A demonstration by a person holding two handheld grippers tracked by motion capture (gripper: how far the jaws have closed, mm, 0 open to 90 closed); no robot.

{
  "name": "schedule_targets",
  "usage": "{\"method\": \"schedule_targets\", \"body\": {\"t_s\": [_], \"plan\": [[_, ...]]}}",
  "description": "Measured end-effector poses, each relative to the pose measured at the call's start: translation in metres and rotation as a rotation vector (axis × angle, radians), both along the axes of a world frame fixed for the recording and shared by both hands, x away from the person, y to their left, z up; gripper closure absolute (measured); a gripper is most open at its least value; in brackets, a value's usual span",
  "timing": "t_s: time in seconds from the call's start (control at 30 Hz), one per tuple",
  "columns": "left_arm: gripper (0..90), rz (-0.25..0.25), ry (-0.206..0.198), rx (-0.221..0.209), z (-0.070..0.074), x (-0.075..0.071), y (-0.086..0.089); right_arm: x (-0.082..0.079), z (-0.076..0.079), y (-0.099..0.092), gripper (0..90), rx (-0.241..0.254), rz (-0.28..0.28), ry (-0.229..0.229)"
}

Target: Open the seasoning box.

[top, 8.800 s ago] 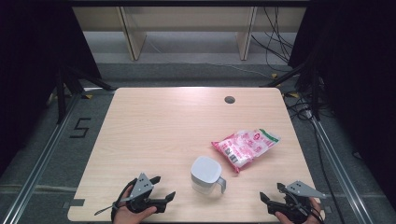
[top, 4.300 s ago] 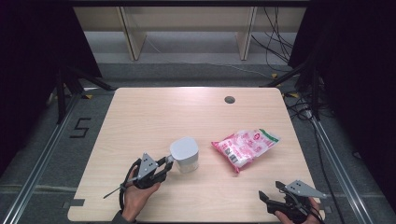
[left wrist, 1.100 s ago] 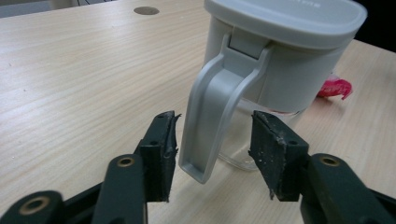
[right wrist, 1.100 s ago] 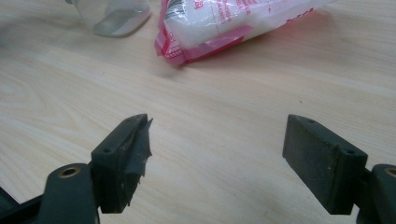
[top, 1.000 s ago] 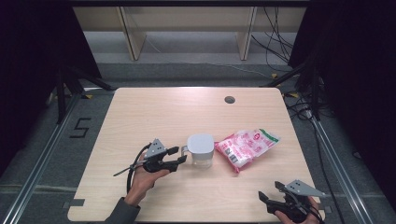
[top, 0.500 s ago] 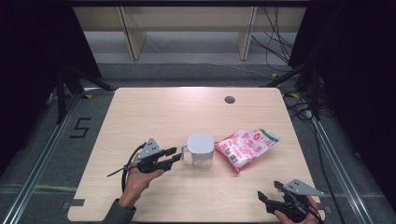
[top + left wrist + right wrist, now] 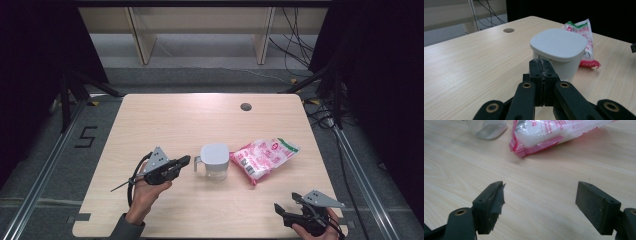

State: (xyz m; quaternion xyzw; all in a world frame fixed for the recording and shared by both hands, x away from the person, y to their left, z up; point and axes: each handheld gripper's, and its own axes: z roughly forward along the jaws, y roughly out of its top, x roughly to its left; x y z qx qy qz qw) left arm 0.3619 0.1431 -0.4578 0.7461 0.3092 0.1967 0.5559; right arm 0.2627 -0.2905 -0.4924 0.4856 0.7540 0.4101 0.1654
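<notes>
Left jaws: having just been closing, now pressed together on nothing, left gripper (image 7: 541, 72) pointing at the cup (image 7: 215, 161).
Cup: standing mid-table (image 7: 165, 120), lid on, handle facing the left gripper, just ahead of its tips.
Bag (image 7: 264, 156): lying beside the cup, on its far side.
Right jaws: gaping wide, empty; right gripper (image 7: 540, 205) resting well off.
Nearer hand: left.
</notes>
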Motion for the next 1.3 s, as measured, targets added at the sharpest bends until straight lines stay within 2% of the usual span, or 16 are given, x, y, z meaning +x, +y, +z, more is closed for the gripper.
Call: {"method": "schedule_targets", "body": {"t_s": [0.07,0.17,0.2,0.33,0.4,0.47,0.57,0.6,0.67,0.73,0.77,0.83,0.9,1.0,1.17,1.3], "plan": [[89.1,-0.006,-0.013,0.006,0.004,0.001,-0.002,0.001,-0.001,0.0,23.7,-0.003,0.01,-0.009],[89.2,-0.021,-0.02,0.002,0.006,0.003,-0.008,-0.001,0.001,0.002,23.7,-0.007,0.02,0.01],[89.2,-0.026,-0.013,-0.004,0.006,0.005,-0.011,0.0,0.001,0.001,23.7,-0.009,0.041,-0.01],[89.2,-0.033,-0.001,-0.001,0.002,0.01,-0.016,0.001,0.001,0.004,23.8,-0.017,0.033,-0.027],[89.2,-0.041,0.015,-0.026,0.002,0.013,-0.015,0.002,0.0,0.006,23.8,-0.019,0.042,-0.023],[89.2,-0.05,0.016,-0.04,0.002,0.013,-0.016,0.001,0.001,0.007,23.8,-0.011,0.043,-0.018],[89.2,-0.044,0.017,-0.04,0.005,0.015,-0.018,0.002,0.001,0.005,23.7,-0.019,0.049,-0.03],[89.2,-0.05,0.014,-0.053,0.006,0.016,-0.019,0.002,0.0,0.005,23.7,-0.026,0.05,-0.033],[89.2,-0.049,0.022,-0.052,0.007,0.019,-0.02,0.002,0.001,0.004,23.7,-0.022,0.038,-0.015],[89.2,-0.056,0.017,-0.041,0.007,0.023,-0.022,0.002,0.001,0.003,23.7,-0.019,0.048,-0.019],[89.2,-0.055,0.017,-0.05,0.006,0.024,-0.024,0.002,0.001,0.004,23.7,-0.009,0.041,-0.02],[89.1,-0.067,0.01,-0.027,0.007,0.025,-0.026,0.003,0.001,0.004,23.7,-0.031,0.044,-0.03],[88.9,-0.056,0.013,-0.027,0.007,0.025,-0.029,0.004,0.0,0.004,23.7,-0.028,0.044,-0.03],[88.8,-0.073,0.007,-0.034,0.006,0.028,-0.03,0.004,0.0,0.005,23.7,-0.025,0.043,-0.027],[88.6,-0.066,0.002,-0.026,0.006,0.029,-0.029,0.003,0.0,0.006,23.8,-0.02,0.039,-0.023],[88.7,-0.061,-0.004,-0.027,0.006,0.029,-0.028,0.006,0.001,0.006,21.1,-0.035,0.039,-0.048]]}}
